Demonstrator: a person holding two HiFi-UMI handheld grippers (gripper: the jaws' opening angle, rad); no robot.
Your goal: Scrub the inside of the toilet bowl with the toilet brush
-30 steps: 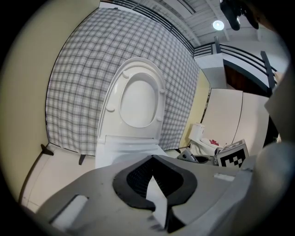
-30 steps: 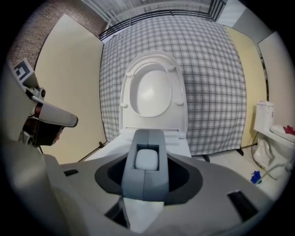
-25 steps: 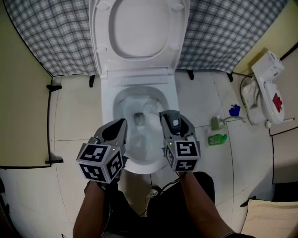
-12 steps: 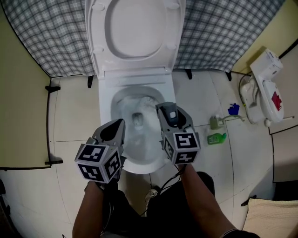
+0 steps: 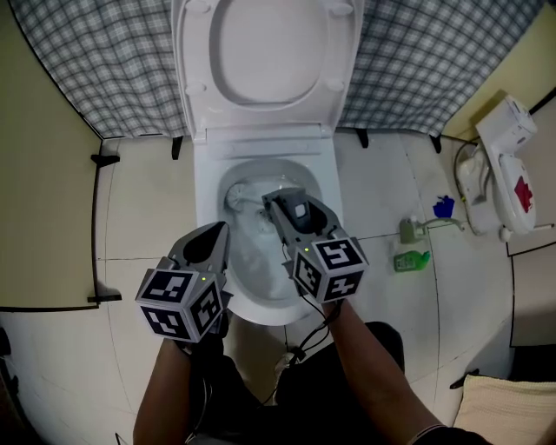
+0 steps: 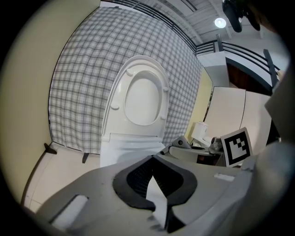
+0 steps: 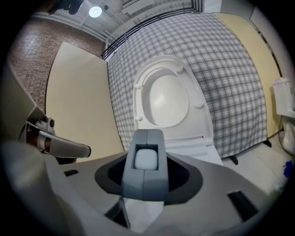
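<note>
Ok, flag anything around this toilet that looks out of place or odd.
A green bottle appears to lie on its side on the floor, right of the toilet, rather than standing. Nothing looks spilled or broken.

The toilet brush handle [image 7: 144, 182], grey with a pale oval end, is clamped between the jaws of the right gripper [image 7: 146, 171] at 6 o'clock. The raised toilet seat [image 7: 168, 99] is seen at the centre, backed by a checked cloth [image 7: 230, 78] toward 2 o'clock. The left gripper [image 7: 55, 145] is glimpsed at 9 o'clock, and a ceiling lamp [image 7: 95, 11] at 11.
</note>
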